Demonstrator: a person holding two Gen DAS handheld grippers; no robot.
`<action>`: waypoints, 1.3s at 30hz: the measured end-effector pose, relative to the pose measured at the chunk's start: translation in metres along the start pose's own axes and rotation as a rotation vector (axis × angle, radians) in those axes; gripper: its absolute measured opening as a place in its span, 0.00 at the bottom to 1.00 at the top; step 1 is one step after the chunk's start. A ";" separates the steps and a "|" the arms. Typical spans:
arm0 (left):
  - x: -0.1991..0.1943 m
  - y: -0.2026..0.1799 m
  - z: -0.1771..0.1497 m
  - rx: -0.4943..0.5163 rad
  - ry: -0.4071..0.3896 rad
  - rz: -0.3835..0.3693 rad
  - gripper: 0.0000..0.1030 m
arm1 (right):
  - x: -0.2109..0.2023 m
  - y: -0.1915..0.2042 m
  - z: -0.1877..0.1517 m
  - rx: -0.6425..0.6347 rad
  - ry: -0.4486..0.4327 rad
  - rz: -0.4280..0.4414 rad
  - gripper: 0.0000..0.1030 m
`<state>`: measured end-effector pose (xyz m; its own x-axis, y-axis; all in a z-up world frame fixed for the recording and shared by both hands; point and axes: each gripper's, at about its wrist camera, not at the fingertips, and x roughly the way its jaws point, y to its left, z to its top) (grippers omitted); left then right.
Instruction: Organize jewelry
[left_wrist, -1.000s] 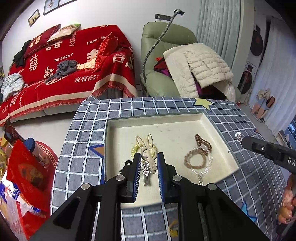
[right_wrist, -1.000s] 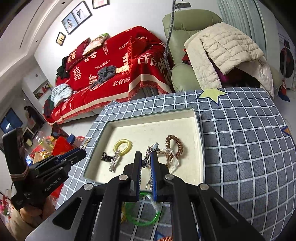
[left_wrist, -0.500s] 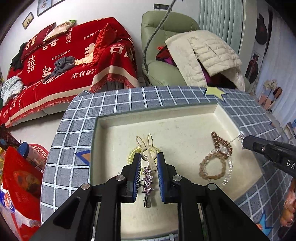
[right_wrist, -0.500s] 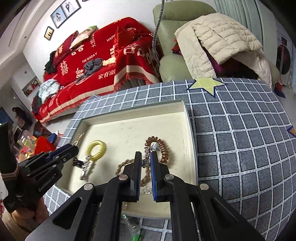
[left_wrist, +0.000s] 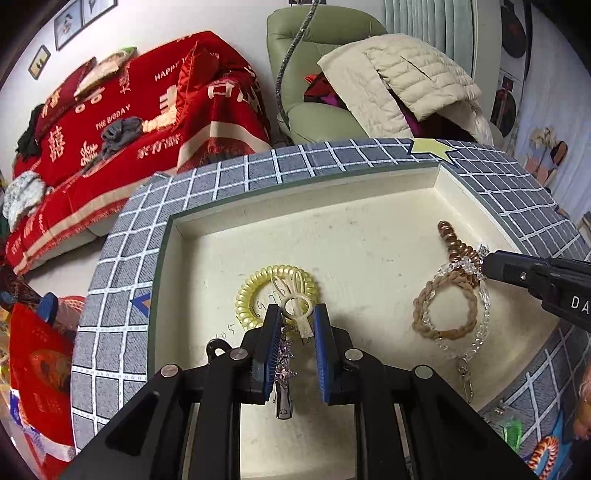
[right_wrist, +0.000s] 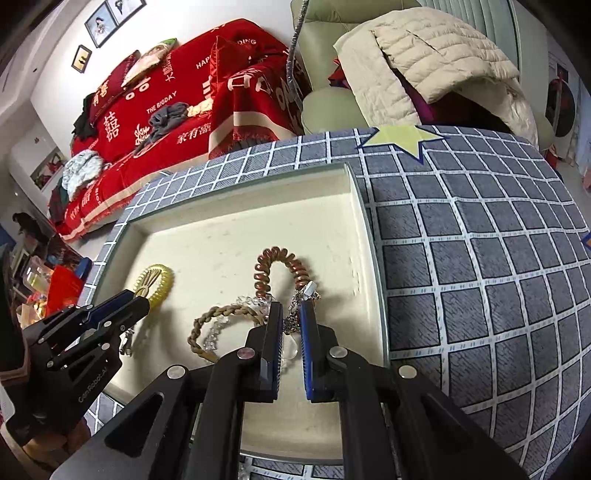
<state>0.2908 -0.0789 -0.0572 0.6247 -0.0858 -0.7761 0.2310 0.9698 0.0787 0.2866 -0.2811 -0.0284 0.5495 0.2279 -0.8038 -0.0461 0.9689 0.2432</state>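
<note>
A cream tray (left_wrist: 351, 206) sits on the grey checked table. My left gripper (left_wrist: 294, 314) holds a cream rabbit-ear hair clip (left_wrist: 297, 308) low over a yellow coil hair tie (left_wrist: 255, 295); a purple star clip (left_wrist: 282, 362) lies under its jaws. My right gripper (right_wrist: 291, 315) is shut on a silver chain (right_wrist: 304, 295) low over the tray (right_wrist: 258, 206), beside a brown coil tie (right_wrist: 277, 266), a braided band (right_wrist: 218, 321) and a clear bead bracelet. The right gripper also shows in the left wrist view (left_wrist: 487, 264).
A green bangle (left_wrist: 511, 430) and an orange coil (left_wrist: 543, 448) lie on the table (right_wrist: 480, 258) near the tray's front right corner. A red-covered sofa (left_wrist: 129, 122) and a green armchair (left_wrist: 317, 74) with a quilted jacket stand behind. Red bags (left_wrist: 33, 365) are at left.
Both grippers have moved forward and down into the tray with their items. The left one now hangs over the yellow coil tie; the right one is by the brown coil tie.
</note>
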 end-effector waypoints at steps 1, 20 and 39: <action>0.000 0.000 0.000 0.003 -0.002 0.005 0.38 | 0.001 -0.001 0.000 0.001 0.002 -0.002 0.10; -0.010 0.002 0.002 -0.011 -0.012 0.033 0.38 | -0.013 0.006 -0.003 0.009 -0.018 0.050 0.59; -0.035 0.008 0.002 -0.038 -0.045 0.028 0.38 | -0.049 0.020 -0.009 0.006 -0.065 0.071 0.64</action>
<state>0.2719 -0.0683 -0.0282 0.6632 -0.0680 -0.7453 0.1851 0.9798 0.0753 0.2515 -0.2722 0.0106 0.5976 0.2887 -0.7480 -0.0820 0.9501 0.3011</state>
